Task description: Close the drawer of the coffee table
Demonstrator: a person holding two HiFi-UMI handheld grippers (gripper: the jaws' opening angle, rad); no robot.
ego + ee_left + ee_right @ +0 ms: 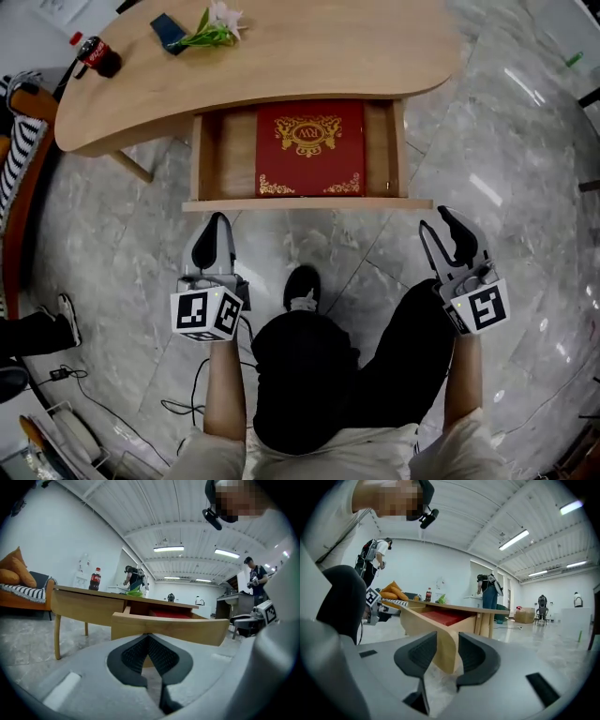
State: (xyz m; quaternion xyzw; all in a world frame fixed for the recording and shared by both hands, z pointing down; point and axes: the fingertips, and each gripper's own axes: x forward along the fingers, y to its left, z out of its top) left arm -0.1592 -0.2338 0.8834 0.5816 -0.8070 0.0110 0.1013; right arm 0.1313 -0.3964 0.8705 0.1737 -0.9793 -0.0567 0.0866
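A: What sits around the drawer?

B: On the coffee table (281, 66) there are 3 things along the far edge: a cola bottle (97, 56), a dark flat case (169, 33) and a flower sprig (216, 26). A striped sofa (11, 164) stands at the left. A cable (183, 398) trails over the marble floor (525, 159). The person's shoe (302, 287) rests between the 2 grippers.

A: And in the drawer's way?

B: A red book (310, 148) with gold ornament lies flat inside it, in the middle.

A: How does the drawer look?

B: The drawer (309, 203) is pale wood. It stands pulled out from under the table's near edge, toward the person.

A: The grippers?

B: The left gripper (218, 220) has its jaws pressed together and empty, near the front board's left part. The right gripper (436, 221) has its jaws spread. In the right gripper view the board's right end shows in the gap, while the head view puts that gripper short of the board.
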